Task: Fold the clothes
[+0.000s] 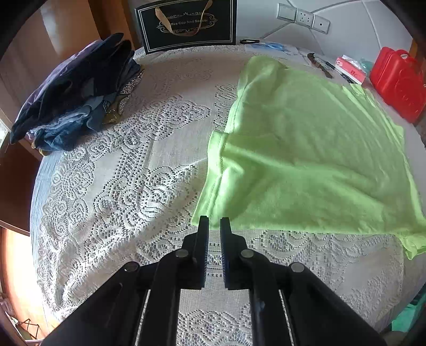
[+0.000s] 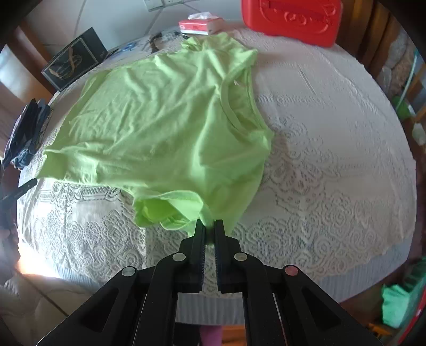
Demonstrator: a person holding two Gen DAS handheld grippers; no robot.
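table: round table under a white lace tablecloth is filling both wrist views; patterned border is running along the near edge.
shirt: light green cotton T-shirt is lying spread and wrinkled on the tablecloth, collar toward the right in the right wrist view, hem toward the left; one sleeve is bunching at the near edge. In the left wrist view the same shirt is covering the right half of the table.
red case: red plastic carry case is sitting at the far right edge of the table, well apart from the shirt.
dark pile: pile of dark blue folded clothes is resting at the far left of the table, apart from the green shirt.
bag: black paper gift bag with gold handles is standing at the far edge against the wall.
tissue pack: red and white tissue pack is lying just beside the red case, far side.
right gripper: black two-finger right gripper is pinching a bunched fold of the shirt's near sleeve edge, jaws nearly together on the cloth.
left gripper: black two-finger left gripper is sitting at the shirt's near left corner with jaws almost closed; tips are overlapping the hem edge, and I cannot tell whether cloth is caught between them.
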